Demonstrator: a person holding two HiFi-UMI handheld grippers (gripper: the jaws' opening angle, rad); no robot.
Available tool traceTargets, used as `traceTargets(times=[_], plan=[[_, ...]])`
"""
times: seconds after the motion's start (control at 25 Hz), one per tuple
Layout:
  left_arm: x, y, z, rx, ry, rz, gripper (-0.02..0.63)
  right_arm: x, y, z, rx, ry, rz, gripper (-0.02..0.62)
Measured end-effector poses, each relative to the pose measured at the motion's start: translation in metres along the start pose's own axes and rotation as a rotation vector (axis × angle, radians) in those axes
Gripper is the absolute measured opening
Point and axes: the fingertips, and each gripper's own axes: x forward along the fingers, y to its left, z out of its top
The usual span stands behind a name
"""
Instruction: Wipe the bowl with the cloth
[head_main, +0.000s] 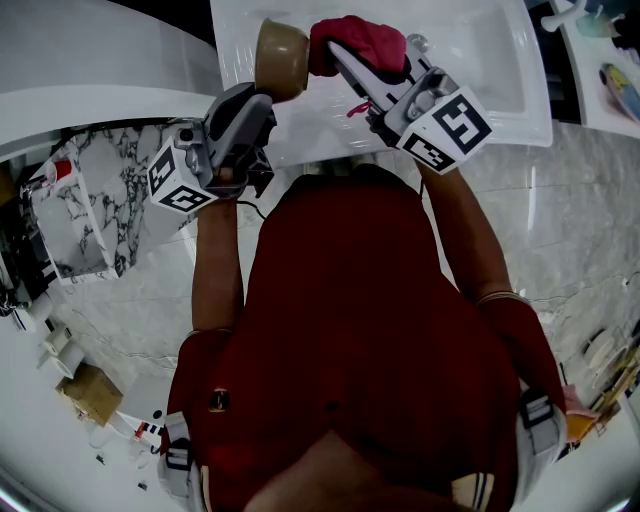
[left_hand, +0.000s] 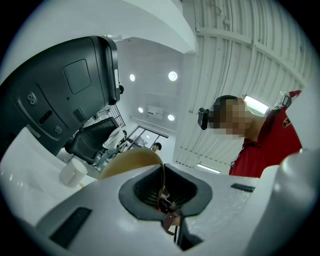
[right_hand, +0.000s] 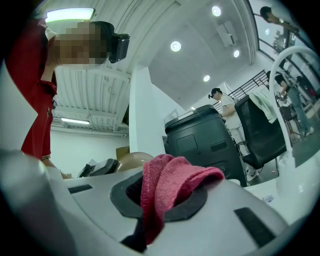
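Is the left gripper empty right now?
No, the left gripper is clamped on the rim of the bowl.

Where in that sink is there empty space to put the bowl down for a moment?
The sink is bare on its right side, between the right gripper and the sink's right rim. Its left and middle are crowded: the left gripper holds the bowl there, beside the cloth in the right gripper.
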Motion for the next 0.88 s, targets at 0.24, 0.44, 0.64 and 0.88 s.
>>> traceTargets(times=[0.24,0.44,0.64,0.88], plan=[[0.002,-0.002,0.0,-0.003,-0.002,-0.012,0.023,0.0,-0.001,-0.016,0.002,0.043,-0.013,0.029],[0.001,-0.004,0.0,-0.001,-0.004,-0.012,0.023,-0.001,0.003,-0.025,0.005,0.067,-0.011,0.029],[0.001,0.0,0.001,0.002,-0.018,0.007,0.023,-0.001,0.007,-0.03,0.009,0.087,0.008,0.029],[0.0,0.003,0.003,0.009,-0.036,0.035,0.023,-0.001,0.024,-0.035,0.0,0.115,0.06,0.029]])
